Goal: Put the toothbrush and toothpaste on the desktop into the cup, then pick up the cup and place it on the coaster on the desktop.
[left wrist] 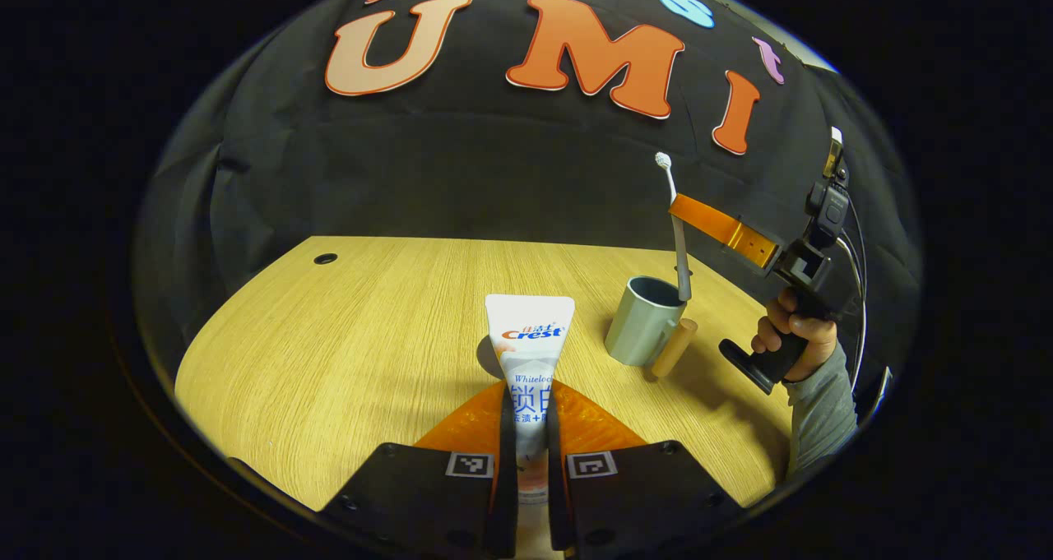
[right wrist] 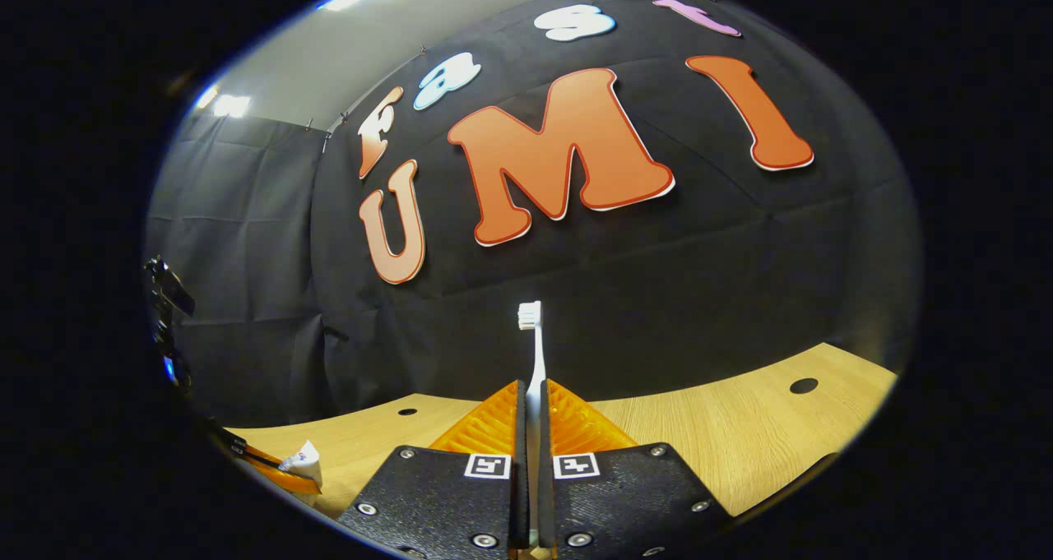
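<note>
left gripper view
- left hand-held gripper (left wrist: pixel 526 461): fingers closed down on the toothpaste tube (left wrist: pixel 529 354), pinching it on both flat sides low on the body, so that one's held, not lying on the table
- tube's long axis: runs straight out along the fingers, crimped flat end pointing away toward the far wall
- cup (left wrist: pixel 644 320): grey-green, standing upright on the table (left wrist: pixel 329 354), ahead and to the right of the tube, mouth open
- wooden piece (left wrist: pixel 674 348): a pale wood bit sits right at the cup's near right side, touching it; could be the cup's handle or something leaning there, can't tell
- right hand-held gripper (left wrist: pixel 689 215): off to the right, held by a hand (left wrist: pixel 791 338) in a grey sleeve, clamped on the toothbrush (left wrist: pixel 676 231)
- key relation: toothbrush stands nearly upright, bristles up, lower end right at the cup's mouth on the far-right rim. Whether the tip is already inside I can't say for sure
- who's closer: the right one is basically over the cup, the left is a fair bit nearer the camera side and left of it
- room: lots of bare table left of the cup; a cable hole (left wrist: pixel 325 259) sits far left, well clear
- coaster: haven't spotted one

right gripper view
- right hand-held gripper (right wrist: pixel 531 478): shut tight on the toothbrush (right wrist: pixel 535 363) handle, brush head up against the black cloth
- table (right wrist: pixel 740 437): lies below, with holes far off
- left hand-held gripper (right wrist: pixel 271 468): peeks in at the lower left edge with the white end of the toothpaste tube (right wrist: pixel 304 461)
- my guess: brush wants a straight drop, and the tube should wait so the two don't crowd the mouth
</note>
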Demonstrator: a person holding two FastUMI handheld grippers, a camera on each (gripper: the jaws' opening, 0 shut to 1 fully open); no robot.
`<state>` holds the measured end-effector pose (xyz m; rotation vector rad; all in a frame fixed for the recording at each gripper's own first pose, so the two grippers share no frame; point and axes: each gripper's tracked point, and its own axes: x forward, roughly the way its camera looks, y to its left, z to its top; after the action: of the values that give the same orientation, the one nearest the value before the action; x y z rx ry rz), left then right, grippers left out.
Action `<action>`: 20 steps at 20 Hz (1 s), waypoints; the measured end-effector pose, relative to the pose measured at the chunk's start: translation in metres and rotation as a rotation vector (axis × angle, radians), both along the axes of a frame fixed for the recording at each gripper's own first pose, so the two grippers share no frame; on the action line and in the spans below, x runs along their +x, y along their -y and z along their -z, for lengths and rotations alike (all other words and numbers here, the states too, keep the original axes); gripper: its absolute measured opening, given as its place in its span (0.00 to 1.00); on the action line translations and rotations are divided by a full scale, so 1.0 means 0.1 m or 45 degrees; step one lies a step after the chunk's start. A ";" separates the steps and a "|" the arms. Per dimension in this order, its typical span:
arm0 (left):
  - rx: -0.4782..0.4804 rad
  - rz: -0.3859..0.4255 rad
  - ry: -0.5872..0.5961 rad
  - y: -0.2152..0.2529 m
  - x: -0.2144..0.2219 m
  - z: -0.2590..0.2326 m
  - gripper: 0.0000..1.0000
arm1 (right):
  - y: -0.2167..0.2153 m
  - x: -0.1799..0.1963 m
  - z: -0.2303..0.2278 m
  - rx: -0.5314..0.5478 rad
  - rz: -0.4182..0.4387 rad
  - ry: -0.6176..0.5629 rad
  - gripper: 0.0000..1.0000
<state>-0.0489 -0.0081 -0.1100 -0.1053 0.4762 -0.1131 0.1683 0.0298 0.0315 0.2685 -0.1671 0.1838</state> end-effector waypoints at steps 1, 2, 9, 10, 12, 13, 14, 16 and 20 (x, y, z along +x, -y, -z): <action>-0.005 -0.002 0.005 0.00 -0.03 -0.04 0.19 | 0.00 0.02 0.02 -0.008 0.003 0.002 0.05; -0.012 -0.001 0.011 -0.01 -0.05 -0.09 0.18 | 0.01 0.04 0.05 -0.010 0.004 -0.002 0.05; -0.027 -0.015 0.031 -0.03 -0.17 -0.33 0.19 | 0.01 0.14 0.25 -0.071 0.041 -0.013 0.05; -0.026 -0.023 0.034 -0.05 -0.19 -0.40 0.18 | 0.01 0.16 0.32 -0.073 0.043 -0.036 0.05; -0.025 -0.038 0.045 -0.08 -0.24 -0.53 0.18 | 0.00 0.16 0.37 -0.080 0.045 -0.052 0.05; -0.022 -0.046 0.050 -0.11 -0.25 -0.54 0.19 | 0.00 0.15 0.38 -0.088 0.048 -0.051 0.05; -0.022 -0.051 0.060 -0.13 -0.24 -0.57 0.18 | 0.00 0.15 0.38 -0.097 0.053 -0.051 0.05; -0.016 -0.067 0.091 -0.14 -0.21 -0.60 0.18 | 0.00 0.12 0.39 -0.109 0.061 -0.054 0.05; -0.006 -0.088 0.153 -0.17 -0.12 -0.76 0.18 | 0.02 0.06 0.41 -0.111 0.078 -0.065 0.05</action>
<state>-0.0605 0.0089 -0.0343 -0.1183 0.3520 -0.0526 0.1744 0.0278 -0.0095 0.1808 -0.1164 0.1231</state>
